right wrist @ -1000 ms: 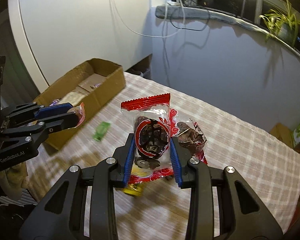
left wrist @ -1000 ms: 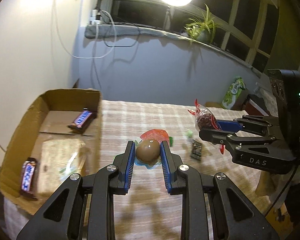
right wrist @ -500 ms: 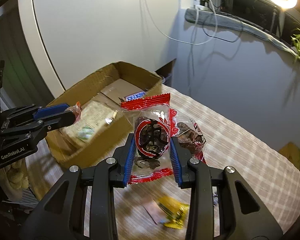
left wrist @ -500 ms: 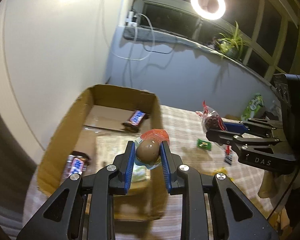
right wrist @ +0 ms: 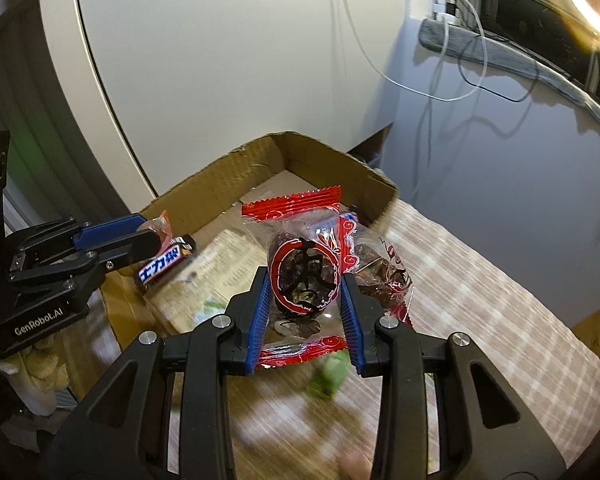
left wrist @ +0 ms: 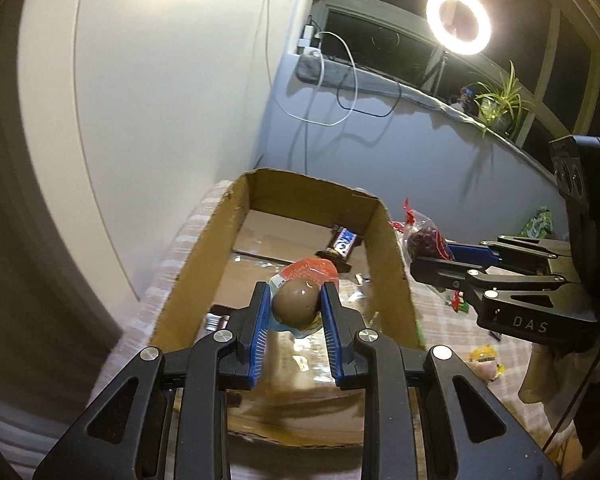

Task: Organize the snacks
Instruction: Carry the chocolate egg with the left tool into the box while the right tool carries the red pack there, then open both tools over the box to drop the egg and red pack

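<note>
**Both tongs loaded, over or beside the box**

Now the left tongs (left wrist: 296, 308) are clenched on a brown egg-shaped snack (left wrist: 294, 300) in a clear wrapper with an orange top, held above the open cardboard box (left wrist: 392, 264), roughly over its middle. The right tongs (right wrist: 304, 304) are clenched on a red-edged clear packet (right wrist: 300, 276) of dark dried fruit; a second similar packet (right wrist: 380, 268) hangs against it on the side away from the box, can't tell if it is joined or just caught. That load sits just outside the box's near wall, over the checked tabletop (right wrist: 480, 300).

Inside the box: a dark candy bar (left wrist: 342, 242) near the far wall, another candy bar (right wrist: 164, 264) by the wall nearest the left tongs, and a flat printed pack (right wrist: 228, 268) on the floor of the box. Outside the box on the tabletop: a small green packet (right wrist: 328, 376), blurred, and a yellow wrapper (left wrist: 484, 354).

Step in hand, as I judge it: drop both snacks in the box. To do it well, lower the egg close to the box floor before letting go, since a round thing will likely roll or bounce. Aim at the bare cardboard, not on the bars. Bring the right load fully past the box wall first, so the dangling second packet clears the rim and doesn't snag or fall outside. Release one side at a time, keeping the two tongs apart over the box.
</note>
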A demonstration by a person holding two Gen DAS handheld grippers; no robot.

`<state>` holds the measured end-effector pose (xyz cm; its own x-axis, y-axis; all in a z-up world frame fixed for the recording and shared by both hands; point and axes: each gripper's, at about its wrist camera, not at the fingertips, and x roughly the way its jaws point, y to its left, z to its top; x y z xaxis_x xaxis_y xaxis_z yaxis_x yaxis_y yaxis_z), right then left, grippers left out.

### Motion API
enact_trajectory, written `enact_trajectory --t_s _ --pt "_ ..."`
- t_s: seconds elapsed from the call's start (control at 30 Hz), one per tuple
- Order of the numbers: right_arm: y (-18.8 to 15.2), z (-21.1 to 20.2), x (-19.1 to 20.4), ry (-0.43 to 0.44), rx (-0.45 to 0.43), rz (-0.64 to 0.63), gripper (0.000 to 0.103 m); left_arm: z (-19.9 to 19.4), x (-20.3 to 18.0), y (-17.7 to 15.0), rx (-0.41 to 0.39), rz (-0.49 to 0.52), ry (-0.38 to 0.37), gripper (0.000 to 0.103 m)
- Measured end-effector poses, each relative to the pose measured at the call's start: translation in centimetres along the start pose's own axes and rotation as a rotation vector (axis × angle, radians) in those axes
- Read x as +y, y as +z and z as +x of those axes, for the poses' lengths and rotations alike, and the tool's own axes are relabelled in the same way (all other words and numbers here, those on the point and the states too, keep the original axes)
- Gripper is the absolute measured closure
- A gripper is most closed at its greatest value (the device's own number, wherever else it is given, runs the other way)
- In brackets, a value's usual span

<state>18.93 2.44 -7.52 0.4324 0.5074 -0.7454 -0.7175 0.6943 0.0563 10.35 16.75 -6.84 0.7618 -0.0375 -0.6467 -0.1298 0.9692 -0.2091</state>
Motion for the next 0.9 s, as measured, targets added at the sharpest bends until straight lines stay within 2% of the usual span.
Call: enact_trajectory --t_s 0.5,0.63,0.7,0.77,0.8,0.9 --pt "1.8 2.7 2.5 0.036 0.023 -0.043 0.068 0.2 1.0 -0.1 0.008 -0.024 0.015 0.079" --pt "1.9 3.4 3.0 0.041 0.037 -0.057 0.067 0.4 1.1 -0.1 0.015 -0.025 0.013 0.075" --pt "2.1 3.6 3.0 0.037 0.032 -0.051 0.059 0.4 1.1 -0.1 0.021 -0.022 0.011 0.072" --pt "2.2 3.6 2.7 0.040 0.021 -0.035 0.032 0.5 1.1 -0.1 0.023 -0.022 0.014 0.066" --pt "2.3 3.5 2.5 0.041 0.014 -0.027 0.025 0.5 1.1 -0.1 0.021 -0.023 0.016 0.062" --pt "2.4 3.2 2.0 0.050 0.005 -0.009 0.024 0.4 1.3 0.0 0.016 -0.035 0.018 0.058"
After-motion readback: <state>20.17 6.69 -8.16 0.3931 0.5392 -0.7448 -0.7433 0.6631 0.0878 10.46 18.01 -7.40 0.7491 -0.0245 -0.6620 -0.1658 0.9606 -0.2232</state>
